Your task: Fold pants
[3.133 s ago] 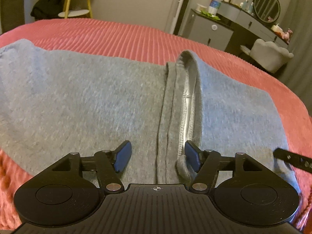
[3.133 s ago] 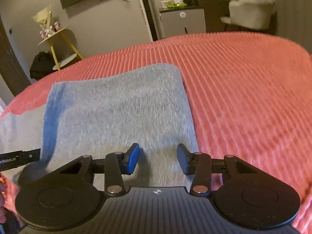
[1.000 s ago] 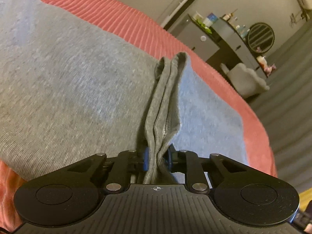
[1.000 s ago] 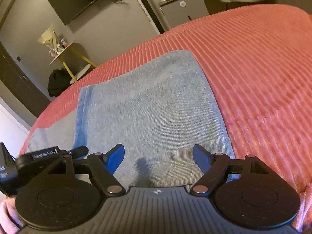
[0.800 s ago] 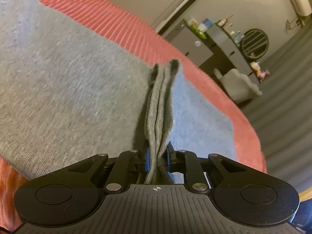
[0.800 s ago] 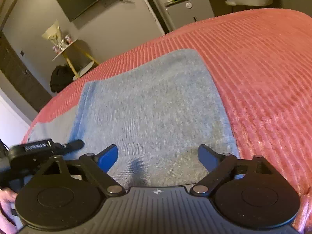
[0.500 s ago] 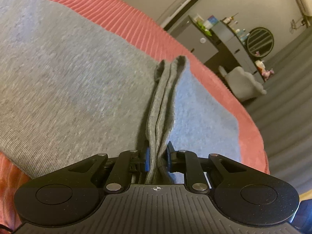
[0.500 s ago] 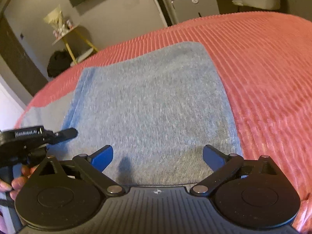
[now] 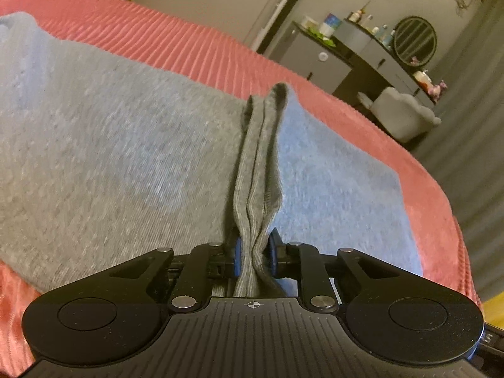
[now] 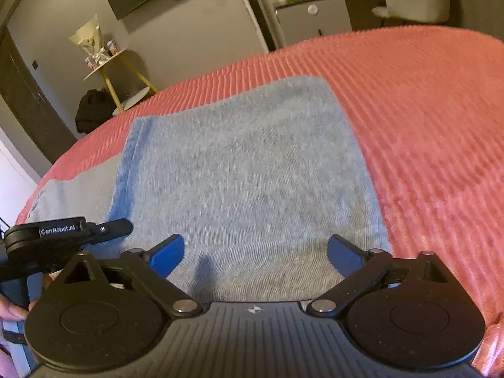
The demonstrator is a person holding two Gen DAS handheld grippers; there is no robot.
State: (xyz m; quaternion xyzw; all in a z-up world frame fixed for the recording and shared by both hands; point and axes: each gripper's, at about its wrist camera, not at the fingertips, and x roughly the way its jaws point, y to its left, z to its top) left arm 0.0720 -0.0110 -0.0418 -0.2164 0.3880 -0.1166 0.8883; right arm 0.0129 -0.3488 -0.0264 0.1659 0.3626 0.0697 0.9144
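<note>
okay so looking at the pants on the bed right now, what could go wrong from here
The left hand-held gripper pinches only a narrow ridge of the pants, so layers might slip out when lifted. The right hand-held gripper is open and holds nothing, so a one-sided lift could skew the fold or drag the cloth across the ribbed bedspread.

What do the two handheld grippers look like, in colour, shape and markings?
Both are matte black plastic. The left gripper and the right gripper each have a ribbed central body with a small crosshair mark, two round discs at the sides, angled link arms with silver pins, and blue finger pads. Seen from the right wrist view, the left one carries white "GenRobot.AI" lettering. No cables are visible.
</note>
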